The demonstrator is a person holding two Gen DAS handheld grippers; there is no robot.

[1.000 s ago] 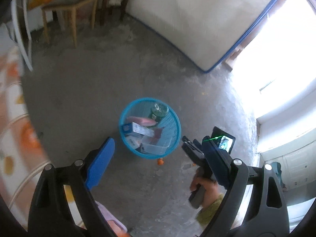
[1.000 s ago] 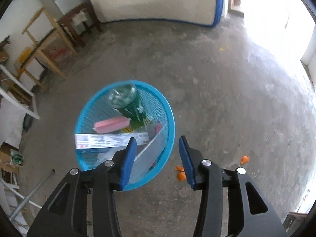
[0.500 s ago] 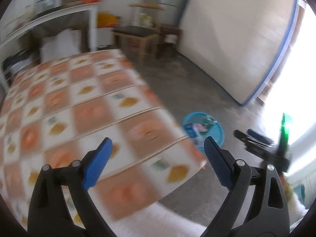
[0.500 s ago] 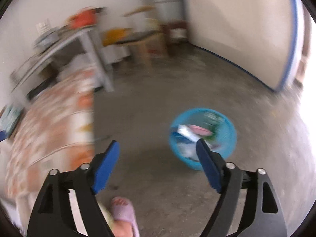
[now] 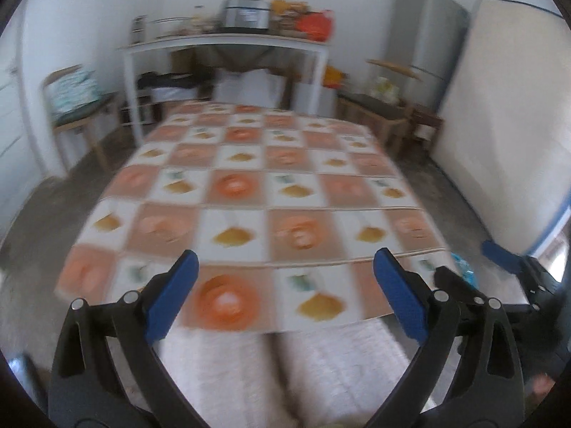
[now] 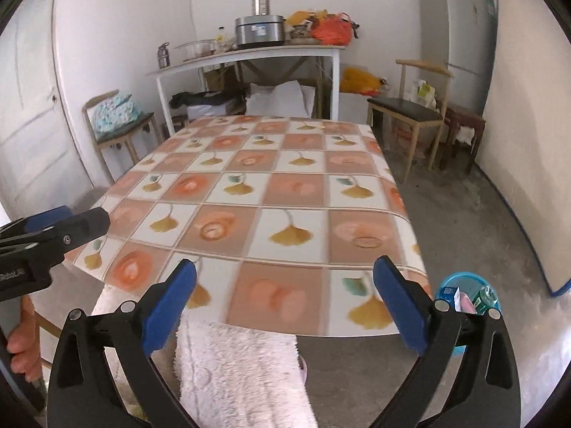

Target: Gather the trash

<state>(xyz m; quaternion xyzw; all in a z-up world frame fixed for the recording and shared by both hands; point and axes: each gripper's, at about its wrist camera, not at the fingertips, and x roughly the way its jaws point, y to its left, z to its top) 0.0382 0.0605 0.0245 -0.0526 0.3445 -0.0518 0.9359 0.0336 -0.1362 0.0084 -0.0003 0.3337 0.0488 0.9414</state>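
Note:
The blue trash basket stands on the floor by the table's near right corner, holding a green bottle, a pink pack and a small box. In the left wrist view only a sliver of the basket shows. My left gripper hangs over the near edge of the table; its jaws are opening with nothing between them. My right gripper is above the same edge of the table, jaws also opening and empty. No trash shows on the tablecloth.
A person's legs in fuzzy pink trousers are below both grippers. A hand holds the left gripper at the left edge. Behind the table stand a white counter, chairs, a fridge and a mattress leaning on the right wall.
Both views swung up from the basket on the floor to the table top. The right jaws widened from half shut to wide. Neither gripper took hold of anything.

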